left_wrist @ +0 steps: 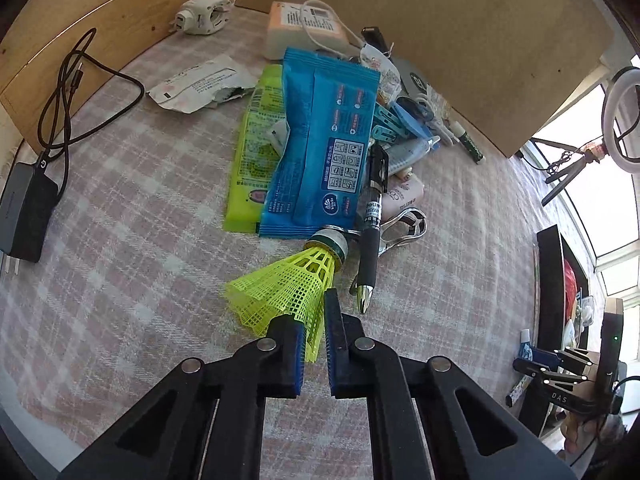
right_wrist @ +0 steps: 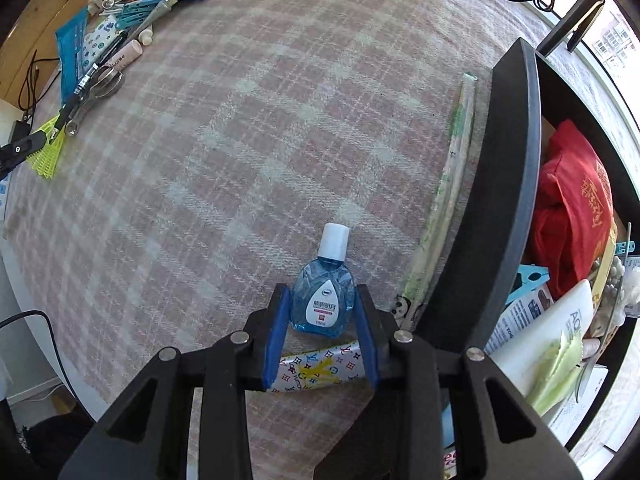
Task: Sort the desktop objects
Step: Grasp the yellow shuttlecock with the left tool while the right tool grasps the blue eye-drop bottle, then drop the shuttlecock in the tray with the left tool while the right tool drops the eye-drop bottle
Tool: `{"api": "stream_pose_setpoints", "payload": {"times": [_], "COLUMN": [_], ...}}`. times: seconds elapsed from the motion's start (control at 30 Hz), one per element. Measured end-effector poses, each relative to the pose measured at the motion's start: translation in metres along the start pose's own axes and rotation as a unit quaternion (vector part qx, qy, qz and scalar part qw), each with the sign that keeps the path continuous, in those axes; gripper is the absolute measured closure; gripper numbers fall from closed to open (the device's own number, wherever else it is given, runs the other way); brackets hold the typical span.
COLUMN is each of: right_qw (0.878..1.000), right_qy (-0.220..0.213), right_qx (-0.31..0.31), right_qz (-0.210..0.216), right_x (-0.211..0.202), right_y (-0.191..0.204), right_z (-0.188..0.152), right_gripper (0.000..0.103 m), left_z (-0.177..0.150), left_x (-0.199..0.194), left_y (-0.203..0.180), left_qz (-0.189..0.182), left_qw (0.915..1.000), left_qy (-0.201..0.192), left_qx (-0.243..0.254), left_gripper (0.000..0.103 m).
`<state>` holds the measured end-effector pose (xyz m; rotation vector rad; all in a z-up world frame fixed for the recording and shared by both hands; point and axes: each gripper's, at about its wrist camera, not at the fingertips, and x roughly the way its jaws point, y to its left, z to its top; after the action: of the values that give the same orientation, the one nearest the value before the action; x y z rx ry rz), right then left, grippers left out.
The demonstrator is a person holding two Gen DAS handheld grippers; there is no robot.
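Left gripper (left_wrist: 314,322) pinched tight on the yellow shuttlecock (left_wrist: 286,288) skirt at the near edge of the clutter pile (left_wrist: 320,128); lift straight, the mesh crushes easily. Right gripper (right_wrist: 320,312) half-open, pads flanking the blue eye-drop bottle (right_wrist: 323,292) lying beside the black bin (right_wrist: 508,200): centre it, close on the body, clear the rim.

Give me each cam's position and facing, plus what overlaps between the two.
Left wrist: on the left gripper, angled down at the clutter pile; its pads pinch the yellow shuttlecock skirt. The right gripper shows at the right edge.
Right wrist: on the right gripper, looking down at the plaid cloth; its fingers flank the blue eye-drop bottle, beside a black bin.
Shared: shuttlecock, blue wipes pack, black pen, plaid cloth.
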<state>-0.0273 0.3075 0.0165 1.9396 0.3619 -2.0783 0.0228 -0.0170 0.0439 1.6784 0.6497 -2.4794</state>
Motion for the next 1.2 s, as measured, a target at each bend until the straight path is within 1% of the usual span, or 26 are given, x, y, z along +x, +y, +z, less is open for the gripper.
{"api": "stream_pose_setpoints", "payload": {"times": [0.13,0.33,0.43,0.53,0.7,0.8,0.9,1.03,1.2], "right_qw": [0.999,0.998,0.997,0.996,0.995,0.994,0.993,0.990,0.985], "right_qy": [0.001,-0.014,-0.026,-0.039,-0.056,-0.066,-0.075,-0.085,-0.092], "right_qx": [0.016,0.030,0.028,0.027,0.029,0.041,0.057,0.090,0.141], "right_qz": [0.033,0.059,0.067,0.070,0.077,0.078,0.073,0.060,0.039], "right_x": [-0.001,-0.016,-0.027,-0.040,-0.060,-0.070,-0.078,-0.091,-0.100], "right_y": [-0.001,-0.014,-0.014,-0.016,-0.027,-0.041,-0.061,-0.104,-0.166], "right_z": [0.000,0.014,0.017,0.017,0.010,-0.007,-0.027,-0.054,-0.085], "right_gripper": [0.072,0.072,0.072,0.072,0.072,0.072,0.072,0.072,0.072], "left_z": [-0.007,-0.015,-0.019,-0.023,-0.031,-0.036,-0.042,-0.057,-0.087], "left_x": [-0.009,-0.034,-0.048,-0.058,-0.065,-0.063,-0.054,-0.040,-0.024], "left_y": [0.006,0.016,0.012,0.000,-0.046,-0.082,-0.125,-0.189,-0.269], "left_qz": [0.007,0.006,0.007,-0.001,-0.027,-0.044,-0.068,-0.096,-0.126], "left_qw": [1.0000,0.9996,0.9993,0.9989,0.9972,0.9950,0.9911,0.9817,0.9643], "left_qy": [-0.005,-0.026,-0.038,-0.045,-0.048,-0.042,-0.025,-0.002,0.026], "left_qx": [0.002,-0.009,-0.003,0.008,0.051,0.080,0.112,0.164,0.232], "left_gripper": [0.102,0.102,0.102,0.102,0.102,0.102,0.102,0.102,0.102]}}
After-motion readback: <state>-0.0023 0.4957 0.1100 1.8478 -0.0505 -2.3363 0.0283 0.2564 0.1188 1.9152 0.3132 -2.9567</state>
